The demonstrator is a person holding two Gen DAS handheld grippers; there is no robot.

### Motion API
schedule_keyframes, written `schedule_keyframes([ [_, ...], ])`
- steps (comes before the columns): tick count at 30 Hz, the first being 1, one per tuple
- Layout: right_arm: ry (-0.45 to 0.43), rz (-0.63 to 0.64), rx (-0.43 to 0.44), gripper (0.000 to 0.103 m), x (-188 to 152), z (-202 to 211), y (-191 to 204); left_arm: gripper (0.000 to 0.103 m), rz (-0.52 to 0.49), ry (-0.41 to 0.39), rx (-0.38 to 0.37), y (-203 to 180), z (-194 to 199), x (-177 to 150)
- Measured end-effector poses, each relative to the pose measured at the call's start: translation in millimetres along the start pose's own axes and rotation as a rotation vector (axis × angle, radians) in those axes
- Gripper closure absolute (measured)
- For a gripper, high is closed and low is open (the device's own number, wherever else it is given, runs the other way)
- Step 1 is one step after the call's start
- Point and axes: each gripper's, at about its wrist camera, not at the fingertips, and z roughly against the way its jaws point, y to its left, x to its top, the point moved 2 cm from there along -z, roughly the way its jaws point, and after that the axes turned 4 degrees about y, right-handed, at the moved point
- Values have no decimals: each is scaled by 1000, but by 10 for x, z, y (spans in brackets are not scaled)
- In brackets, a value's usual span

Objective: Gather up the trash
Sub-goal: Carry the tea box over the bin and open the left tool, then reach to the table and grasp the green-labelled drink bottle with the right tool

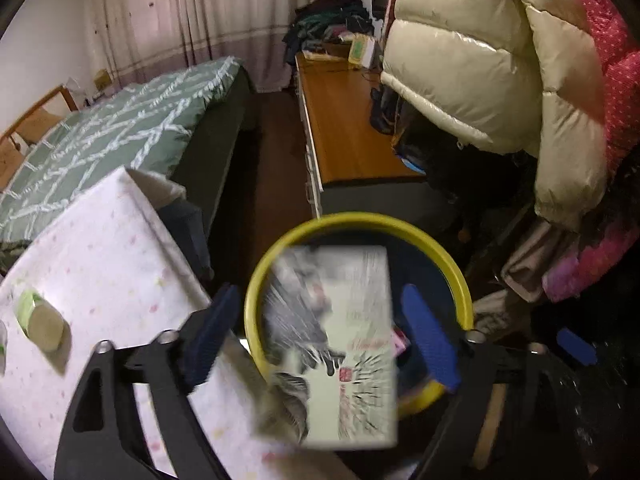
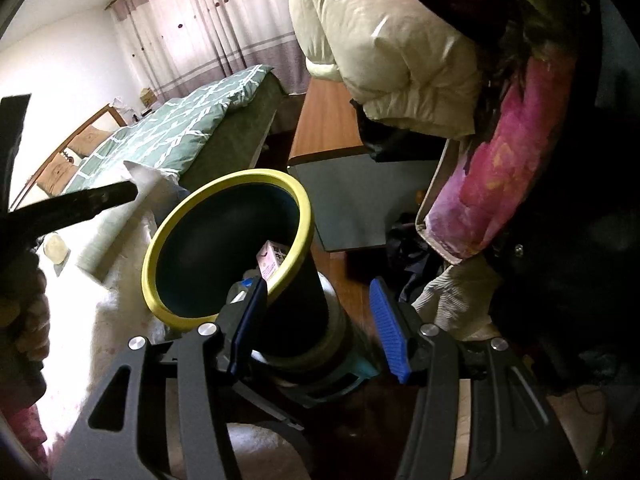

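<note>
Left gripper (image 1: 324, 344) is spread wide, pads clear of the blurry printed card (image 1: 340, 344), which hangs long-axis down right over the yellow-rimmed bin (image 1: 460, 276). Right gripper (image 2: 320, 320) half open, straddling that bin's rim.

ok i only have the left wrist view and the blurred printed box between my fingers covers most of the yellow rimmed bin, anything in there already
observer: yes, the right wrist view shows a pink carton inside the bin, close to the rim.
operator: where's the right gripper
observer: the right gripper is at the bin, fingers either side of its dark body; whether they press on it I cannot tell.
</note>
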Motion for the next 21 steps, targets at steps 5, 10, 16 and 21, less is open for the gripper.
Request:
schedule_keyframes([
  [5,5,11,11,52,-7,-8,72,13,39,-58,-7,230,284,-61],
  [10,17,36,29,52,-24,-47,220,10,100,-117,19,720,729,-379],
  [16,27,90,52,52,-30,-75,500,8,196,-149,84,1483,1169,-953],
  [21,29,145,60,52,-10,-72,779,7,280,-160,199,2211,1459,-1496],
])
